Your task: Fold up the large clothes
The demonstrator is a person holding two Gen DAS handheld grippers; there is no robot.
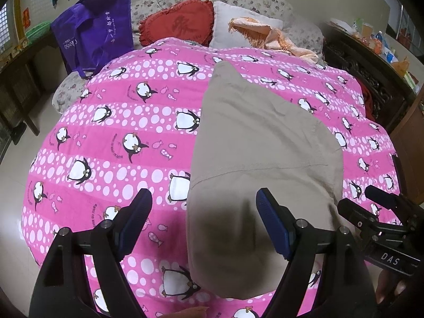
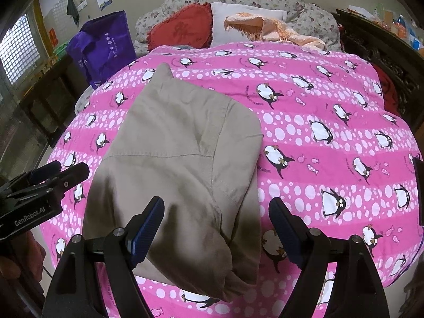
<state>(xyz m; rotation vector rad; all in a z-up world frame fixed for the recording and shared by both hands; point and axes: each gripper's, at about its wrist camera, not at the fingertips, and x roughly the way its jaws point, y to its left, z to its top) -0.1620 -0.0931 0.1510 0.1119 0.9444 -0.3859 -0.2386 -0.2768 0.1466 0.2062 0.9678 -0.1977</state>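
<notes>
A beige garment (image 1: 254, 145) (image 2: 180, 164) lies folded lengthwise on a pink penguin-print quilt (image 1: 111, 137) (image 2: 331, 132), its narrow end pointing toward the pillows. My left gripper (image 1: 204, 217) hovers open above the garment's near left edge, nothing between its blue pads. My right gripper (image 2: 217, 228) is open too, held over the garment's near right part, with no cloth pinched. In the left wrist view the right gripper (image 1: 381, 212) shows at the right edge. The left gripper (image 2: 53, 175) appears at the left edge of the right wrist view.
At the bed's head lie a red heart cushion (image 1: 177, 23), a white pillow (image 1: 233, 23) and a peach scarf (image 1: 273, 37). A purple bag (image 1: 95, 29) stands at the far left corner. Dark wooden furniture (image 1: 371, 79) lines the right side, a dark table (image 2: 50, 100) the left.
</notes>
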